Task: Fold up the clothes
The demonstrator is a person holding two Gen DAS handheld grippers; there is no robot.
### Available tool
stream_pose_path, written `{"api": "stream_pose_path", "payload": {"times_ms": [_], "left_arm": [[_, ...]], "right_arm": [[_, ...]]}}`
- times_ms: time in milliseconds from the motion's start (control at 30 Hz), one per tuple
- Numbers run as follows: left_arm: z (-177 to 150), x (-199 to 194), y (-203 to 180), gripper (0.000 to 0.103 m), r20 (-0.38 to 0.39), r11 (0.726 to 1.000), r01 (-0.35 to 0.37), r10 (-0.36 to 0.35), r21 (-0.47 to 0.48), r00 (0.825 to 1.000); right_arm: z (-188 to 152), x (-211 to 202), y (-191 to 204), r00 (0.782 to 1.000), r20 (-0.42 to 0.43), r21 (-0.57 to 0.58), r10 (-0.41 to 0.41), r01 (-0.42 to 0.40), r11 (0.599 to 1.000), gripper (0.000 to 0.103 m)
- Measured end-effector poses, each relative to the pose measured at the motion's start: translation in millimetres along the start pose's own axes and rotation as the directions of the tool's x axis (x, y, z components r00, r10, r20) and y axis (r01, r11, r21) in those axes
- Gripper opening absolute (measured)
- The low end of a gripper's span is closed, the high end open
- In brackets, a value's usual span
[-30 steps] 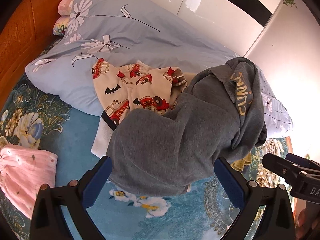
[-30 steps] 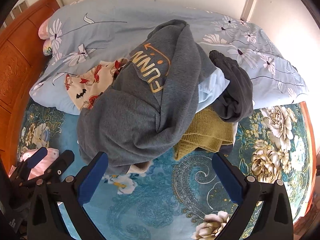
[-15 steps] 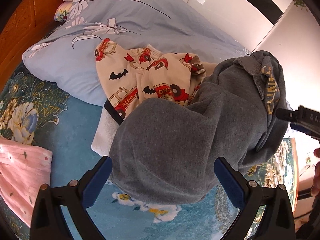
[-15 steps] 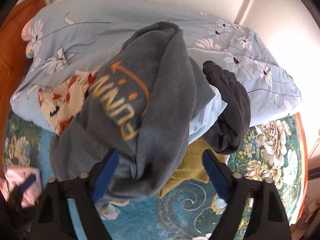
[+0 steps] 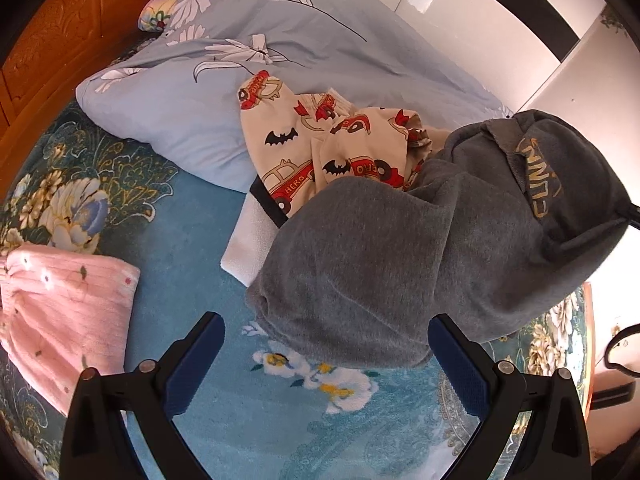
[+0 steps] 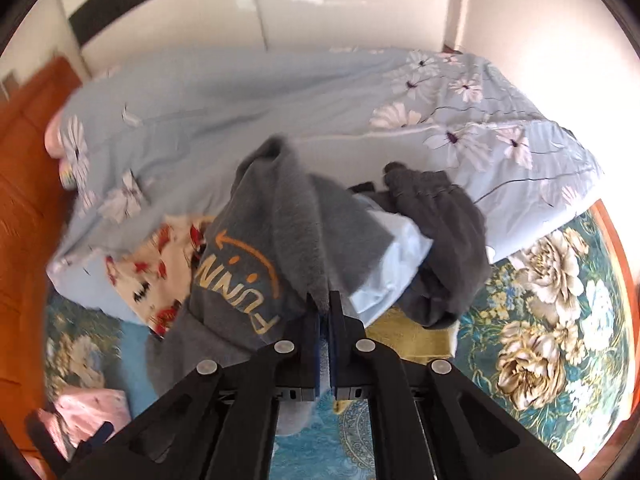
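**While your right hand pinches the grey top, your left hand waits wide open**

While you look down at your left gripper (image 5: 324, 354), you see its two blue fingers (image 5: 196, 364) far apart with nothing between them. Just past them sits the low, bunched end of the grey sweatshirt (image 5: 380, 264), resting on the blue flowered blanket (image 5: 248, 412). This hand is the nearer one to that loose end.

Your right gripper (image 6: 324, 312) is squeezed tight on a fold of the same sweatshirt, close to the orange letters (image 6: 240, 292). So the top runs from the low end by your left hand up and away to the pinched end on your right.

I think your next job is to bring the left fingers forward onto that low end.

Farther back lie the cream pyjamas with red cars (image 5: 304, 160), and behind them the pale blue quilt (image 5: 280, 32).
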State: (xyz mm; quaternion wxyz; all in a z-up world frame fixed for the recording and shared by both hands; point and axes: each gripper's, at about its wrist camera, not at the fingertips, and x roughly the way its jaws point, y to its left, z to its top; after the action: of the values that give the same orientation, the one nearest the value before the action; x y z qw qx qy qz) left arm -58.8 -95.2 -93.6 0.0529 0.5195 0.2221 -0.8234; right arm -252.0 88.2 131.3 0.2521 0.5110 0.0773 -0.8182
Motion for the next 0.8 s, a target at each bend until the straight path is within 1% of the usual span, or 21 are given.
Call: {"api": "stream_pose_path", "payload": {"times_ms": [67, 167, 233, 300, 367, 433, 467, 533, 600, 633, 700, 733, 767, 800], "left_arm": [[-5.8, -5.6, 4.7, 0.103, -0.019, 0.998, 0.021, -0.022, -0.052, 1.000], [-16.2, -8.7, 11.0, 0.103, -0.057, 0.986, 0.072, -0.081, -0.151, 0.995], [-24.5, -4.1, 17.0, 0.103, -0.103, 0.966, 0.097, -0.125, -0.241, 0.987], [-35.5, 3.4, 22.4, 0.103, -0.134, 0.936, 0.115, -0.167, -0.332, 0.977], [-49.0, 14.1, 29.7, 0.102, -0.168, 0.897, 0.120, -0.208, -0.425, 0.964], [-60.6, 25.9, 35.7, 0.102, -0.191, 0.842, 0.129, -0.263, -0.523, 0.946], [-64.5, 29.8, 37.8, 0.102, -0.184, 0.813, 0.142, -0.292, -0.565, 0.939], [-66.2, 36.9, 38.8, 0.102, -0.167, 0.771, 0.162, -0.329, -0.616, 0.930], [-63.3, 47.9, 38.2, 0.102, -0.157, 0.735, 0.167, -0.350, -0.657, 0.924], [-61.7, 54.6, 38.7, 0.102, -0.149, 0.709, 0.173, -0.367, -0.683, 0.918], [-60.0, 64.7, 41.1, 0.102, -0.125, 0.643, 0.190, -0.411, -0.742, 0.903], [-59.3, 68.1, 41.4, 0.102, -0.105, 0.610, 0.205, -0.433, -0.766, 0.895], [-57.9, 69.8, 40.5, 0.102, -0.093, 0.593, 0.211, -0.441, -0.777, 0.893], [-55.7, 71.1, 38.6, 0.102, -0.086, 0.590, 0.216, -0.441, -0.778, 0.893]], "right_arm": [[-5.5, -23.7, -21.8, 1.000, 0.020, 0.057, 0.017, -0.018, 0.998, 0.003], [-27.5, -57.4, -56.2, 0.999, 0.043, 0.111, 0.010, -0.015, 0.994, 0.003], [-52.7, -73.8, -78.7, 0.999, 0.035, 0.141, -0.011, 0.006, 0.990, 0.003], [-80.6, -84.4, -97.8, 1.000, 0.016, 0.185, -0.018, 0.015, 0.983, 0.003], [-113.5, -88.7, -114.7, 1.000, -0.019, 0.238, -0.014, 0.018, 0.971, 0.003], [-139.2, -94.2, -123.1, 0.999, -0.042, 0.264, -0.010, 0.021, 0.964, 0.003], [-151.0, -99.0, -126.4, 0.999, -0.043, 0.271, -0.012, 0.023, 0.962, 0.003], [-167.9, -108.7, -134.1, 0.999, -0.041, 0.286, -0.012, 0.023, 0.958, 0.002], [-177.6, -117.2, -143.9, 0.999, -0.035, 0.308, -0.015, 0.025, 0.951, 0.002], [-182.1, -121.3, -149.0, 0.999, -0.032, 0.319, -0.017, 0.026, 0.947, 0.002], [-189.4, -128.4, -159.6, 0.999, -0.027, 0.344, -0.024, 0.032, 0.938, 0.002], [-191.6, -130.8, -163.6, 0.999, -0.031, 0.344, -0.044, 0.052, 0.938, 0.000], [-193.4, -132.9, -167.4, 0.997, -0.035, 0.340, -0.068, 0.076, 0.937, 0.000], [-195.3, -134.9, -171.2, 0.995, -0.040, 0.336, -0.092, 0.100, 0.937, 0.000]]}}
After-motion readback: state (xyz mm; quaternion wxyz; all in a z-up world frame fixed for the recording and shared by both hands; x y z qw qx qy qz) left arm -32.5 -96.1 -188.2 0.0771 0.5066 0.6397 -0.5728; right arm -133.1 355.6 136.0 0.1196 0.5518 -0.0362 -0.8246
